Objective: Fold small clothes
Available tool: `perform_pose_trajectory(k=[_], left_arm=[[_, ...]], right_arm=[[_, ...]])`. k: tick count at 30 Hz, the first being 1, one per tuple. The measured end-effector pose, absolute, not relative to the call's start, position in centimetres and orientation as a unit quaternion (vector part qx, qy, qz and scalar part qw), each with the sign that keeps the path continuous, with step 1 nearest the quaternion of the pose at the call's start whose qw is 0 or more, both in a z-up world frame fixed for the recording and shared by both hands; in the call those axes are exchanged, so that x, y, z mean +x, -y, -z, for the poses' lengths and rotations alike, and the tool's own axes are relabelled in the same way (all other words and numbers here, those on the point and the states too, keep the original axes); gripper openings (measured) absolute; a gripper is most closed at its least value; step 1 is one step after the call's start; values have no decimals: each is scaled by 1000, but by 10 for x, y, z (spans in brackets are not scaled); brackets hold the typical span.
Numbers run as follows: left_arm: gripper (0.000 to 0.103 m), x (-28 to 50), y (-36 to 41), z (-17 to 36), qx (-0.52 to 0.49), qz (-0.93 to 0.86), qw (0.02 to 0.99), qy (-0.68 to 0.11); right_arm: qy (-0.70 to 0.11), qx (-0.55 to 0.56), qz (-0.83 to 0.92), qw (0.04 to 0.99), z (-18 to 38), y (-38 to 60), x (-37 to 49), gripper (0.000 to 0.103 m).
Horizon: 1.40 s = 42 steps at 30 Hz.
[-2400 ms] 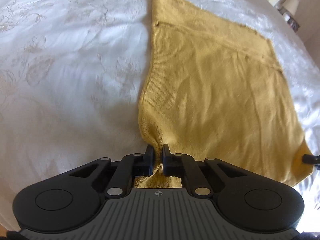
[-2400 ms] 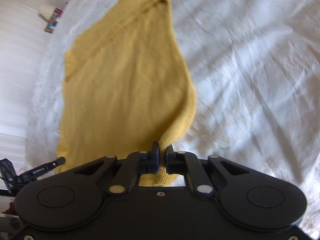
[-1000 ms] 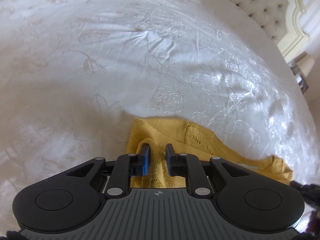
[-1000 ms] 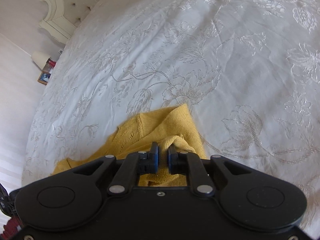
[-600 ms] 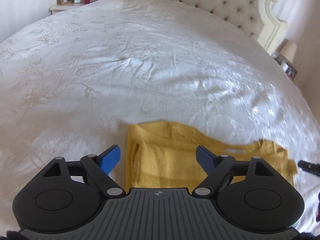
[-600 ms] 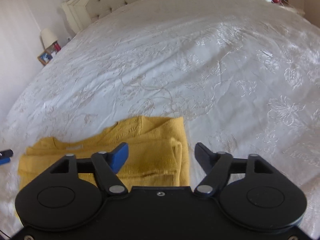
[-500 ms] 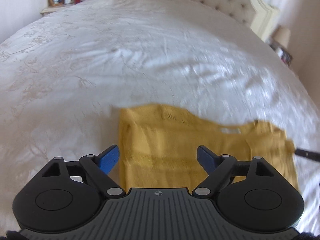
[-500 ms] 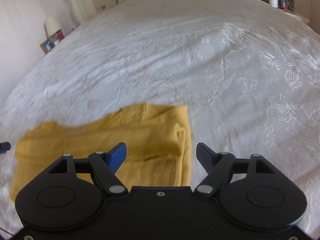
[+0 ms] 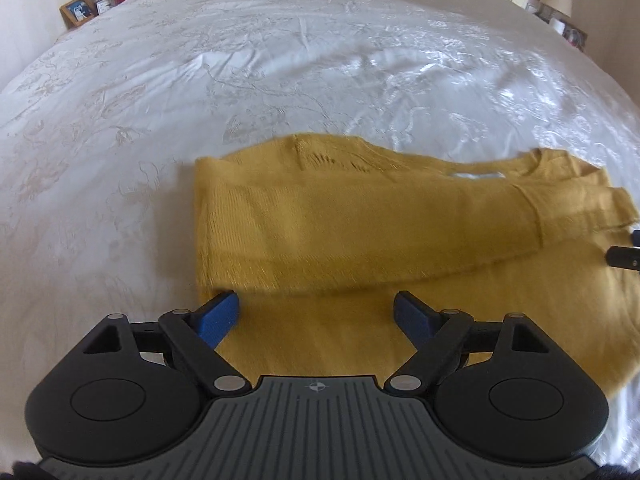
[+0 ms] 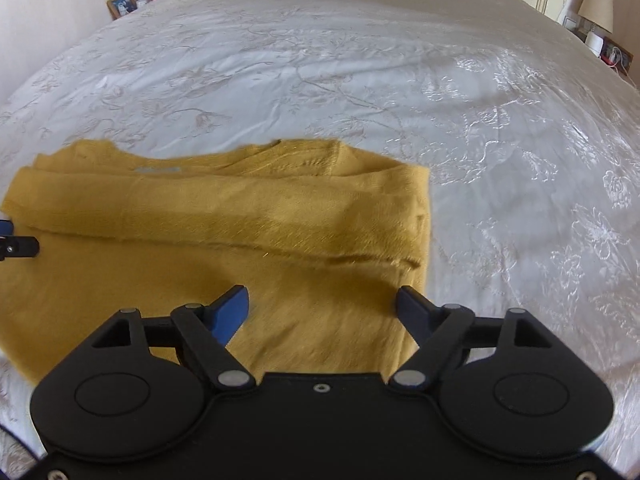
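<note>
A mustard-yellow knit top (image 9: 360, 232) lies folded over itself on the white embroidered bedspread (image 9: 280, 60), its folded-over hem running across the middle. My left gripper (image 9: 316, 300) hovers over the near left part of the top, open, with nothing pinched between its blue pads. The right wrist view shows the same top (image 10: 240, 240) from its right end. My right gripper (image 10: 320, 294) hangs above the near right part with its jaws opening wide and only flat cloth below them. Each view catches the other gripper's fingertip at its edge.
The bedspread (image 10: 480, 120) stretches far beyond the top on all sides. A tufted headboard stands at the far end. Bedside tables carry a photo frame (image 9: 78, 12) on the left and a lamp (image 10: 596, 0) on the right.
Both grippers let go of the hem they had carried over, opened wide and drew back. The top now lies folded on the bed, and more of it shows in both views.
</note>
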State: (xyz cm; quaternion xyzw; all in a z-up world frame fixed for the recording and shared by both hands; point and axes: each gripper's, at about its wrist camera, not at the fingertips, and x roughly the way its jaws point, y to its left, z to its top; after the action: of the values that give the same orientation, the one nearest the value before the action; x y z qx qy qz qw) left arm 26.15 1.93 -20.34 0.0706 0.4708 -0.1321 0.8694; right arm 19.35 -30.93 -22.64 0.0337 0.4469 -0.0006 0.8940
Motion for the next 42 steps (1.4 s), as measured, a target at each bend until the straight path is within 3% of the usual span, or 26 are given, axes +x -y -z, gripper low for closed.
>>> perform_pose_trajectory(k=[13, 21, 25, 32, 38, 42], left_arm=[[84, 345, -24, 190, 77, 101, 888, -442], [85, 335, -45, 163, 17, 98, 894, -437], [90, 302, -43, 161, 26, 123, 888, -442], [90, 281, -31, 195, 84, 140, 864, -477], [90, 321, -14, 201, 132, 151, 869, -453], [90, 366, -30, 181, 76, 96, 893, -434]], right_arm=[[-427, 103, 71, 896, 221, 371, 262, 83], [-415, 173, 64, 891, 210, 388, 242, 85], [-428, 159, 42, 889, 213, 374, 226, 86], [-447, 132, 19, 884, 223, 353, 218, 89], [-444, 129, 16, 886, 220, 348, 222, 89], [-437, 132, 18, 889, 214, 349, 223, 90]])
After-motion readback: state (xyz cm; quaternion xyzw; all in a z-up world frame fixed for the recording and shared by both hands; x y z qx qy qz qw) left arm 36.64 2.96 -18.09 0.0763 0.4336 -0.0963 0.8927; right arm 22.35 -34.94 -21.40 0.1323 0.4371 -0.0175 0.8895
